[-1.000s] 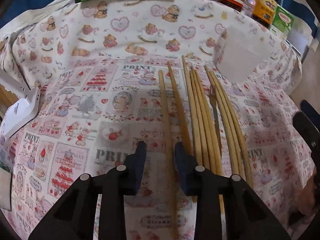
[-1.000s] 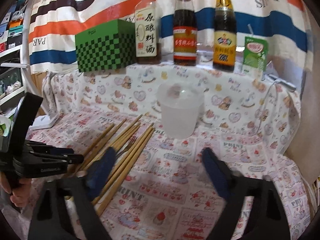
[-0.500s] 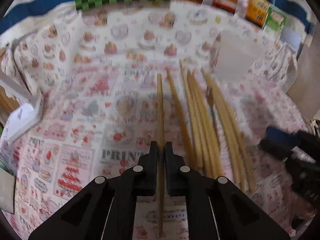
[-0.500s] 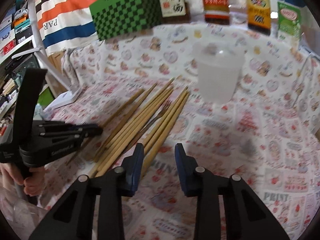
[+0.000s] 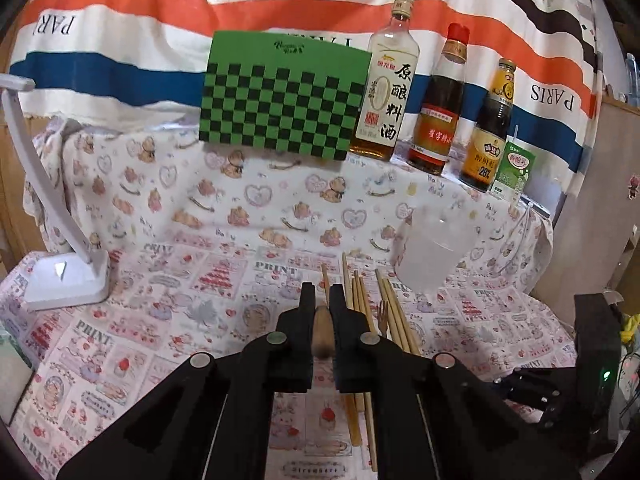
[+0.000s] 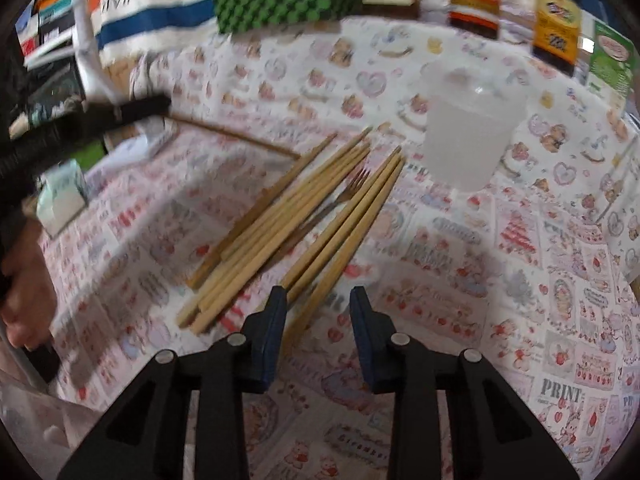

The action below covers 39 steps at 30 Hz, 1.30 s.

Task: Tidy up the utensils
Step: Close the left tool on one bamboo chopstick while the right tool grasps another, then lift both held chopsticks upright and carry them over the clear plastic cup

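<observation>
Several wooden chopsticks (image 6: 300, 216) and a small fork (image 6: 348, 192) lie in a loose bundle on the printed tablecloth, in front of a translucent plastic cup (image 6: 468, 136). My left gripper (image 5: 320, 292) is shut on one chopstick (image 5: 322, 332), lifted off the cloth. In the right wrist view that held chopstick (image 6: 240, 136) sticks out from the left gripper (image 6: 132, 110) at the upper left. My right gripper (image 6: 318, 300) hangs low over the near ends of the right-hand chopsticks, its jaws partly apart. One stick end lies between them, untouched by the pads.
A green checkered box (image 5: 280, 96), three sauce bottles (image 5: 440, 100) and a small green carton (image 5: 514, 172) line the raised back edge. A white lamp base (image 5: 68, 280) stands at the left. A person's hand (image 6: 24, 300) holds the left gripper's handle.
My left gripper shut on the leftmost chopstick, then rose and tilted up with it. My right gripper narrowed its jaws and came down toward the near ends of the chopsticks.
</observation>
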Motion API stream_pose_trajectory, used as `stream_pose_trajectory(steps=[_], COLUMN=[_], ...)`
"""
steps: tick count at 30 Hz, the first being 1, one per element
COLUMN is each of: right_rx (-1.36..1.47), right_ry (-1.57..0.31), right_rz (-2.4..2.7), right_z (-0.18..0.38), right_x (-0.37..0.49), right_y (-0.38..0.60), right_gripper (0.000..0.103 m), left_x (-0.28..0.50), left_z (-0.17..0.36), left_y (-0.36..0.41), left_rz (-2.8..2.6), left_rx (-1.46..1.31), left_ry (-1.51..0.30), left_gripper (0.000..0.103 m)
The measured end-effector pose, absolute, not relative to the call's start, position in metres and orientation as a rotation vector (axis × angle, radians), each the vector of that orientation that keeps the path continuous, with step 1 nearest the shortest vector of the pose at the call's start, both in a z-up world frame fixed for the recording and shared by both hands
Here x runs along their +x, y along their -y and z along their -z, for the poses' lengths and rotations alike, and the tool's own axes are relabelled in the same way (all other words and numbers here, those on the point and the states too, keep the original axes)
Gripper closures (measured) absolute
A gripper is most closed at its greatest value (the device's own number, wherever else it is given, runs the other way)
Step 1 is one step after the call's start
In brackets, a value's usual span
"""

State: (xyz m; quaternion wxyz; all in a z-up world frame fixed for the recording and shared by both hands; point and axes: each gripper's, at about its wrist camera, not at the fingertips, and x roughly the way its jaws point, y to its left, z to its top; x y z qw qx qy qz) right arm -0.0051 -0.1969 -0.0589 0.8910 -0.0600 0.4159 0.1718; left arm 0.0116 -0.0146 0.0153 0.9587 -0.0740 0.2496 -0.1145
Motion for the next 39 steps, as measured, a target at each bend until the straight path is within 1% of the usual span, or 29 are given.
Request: stream_pose_trajectory(steps=[4, 8, 10, 11, 13, 15, 17, 21, 25, 28, 32, 36, 39], right_rx=[-0.158, -0.154, -0.126, -0.108, -0.083, -0.068, -0.054, -0.039, 0.046, 0.115, 0.115, 0.119, 0.119], right_ry=[-0.873, -0.888, -0.901, -0.904, -0.906, -0.908, -0.91, -0.904, -0.778, -0.622, -0.431, -0.304, -0.271], right_rz=[-0.344, -0.325, -0.302, -0.292, -0.267, -0.257, -0.246, -0.221, -0.221, -0.234, -0.205, -0.197, -0.198], right_z=[0.061, 0.062, 0.064, 0.064, 0.064, 0.064, 0.064, 0.064, 0.045, 0.022, 0.0, -0.014, -0.019], right_x=[-0.007, -0.005, -0.001, 0.001, 0.003, 0.004, 0.005, 0.004, -0.008, -0.025, -0.048, -0.065, -0.069], right_y=[0.194, 0.199, 0.206, 0.21, 0.219, 0.224, 0.229, 0.233, 0.248, 0.262, 0.269, 0.272, 0.272], right_gripper=[0.068, 0.069, 0.073, 0.079, 0.085, 0.086, 0.094, 0.095, 0.096, 0.097, 0.097, 0.097, 0.097], left_x=[0.011, 0.007, 0.004, 0.003, -0.001, -0.003, -0.002, 0.003, 0.001, -0.001, -0.003, -0.005, -0.006], left_z=[-0.014, -0.012, -0.012, -0.013, -0.014, -0.017, -0.018, -0.015, -0.015, -0.015, -0.015, -0.017, -0.019], left_y=[0.018, 0.023, 0.023, 0.021, 0.018, 0.015, 0.009, -0.003, 0.0, 0.007, 0.015, 0.015, 0.011], left_rz=[0.201, 0.152, 0.12, 0.099, 0.083, 0.064, 0.069, 0.071, 0.057, 0.044, 0.038, 0.046, 0.059], left_rx=[-0.122, -0.071, -0.074, -0.087, -0.105, -0.11, -0.129, -0.191, -0.169, -0.13, -0.089, -0.095, -0.114], left_ry=[-0.497, -0.471, -0.453, -0.437, -0.404, -0.379, -0.384, -0.405, -0.397, -0.386, -0.372, -0.358, -0.348], left_gripper=[0.098, 0.098, 0.098, 0.098, 0.098, 0.098, 0.098, 0.098, 0.098, 0.098, 0.097, 0.097, 0.098])
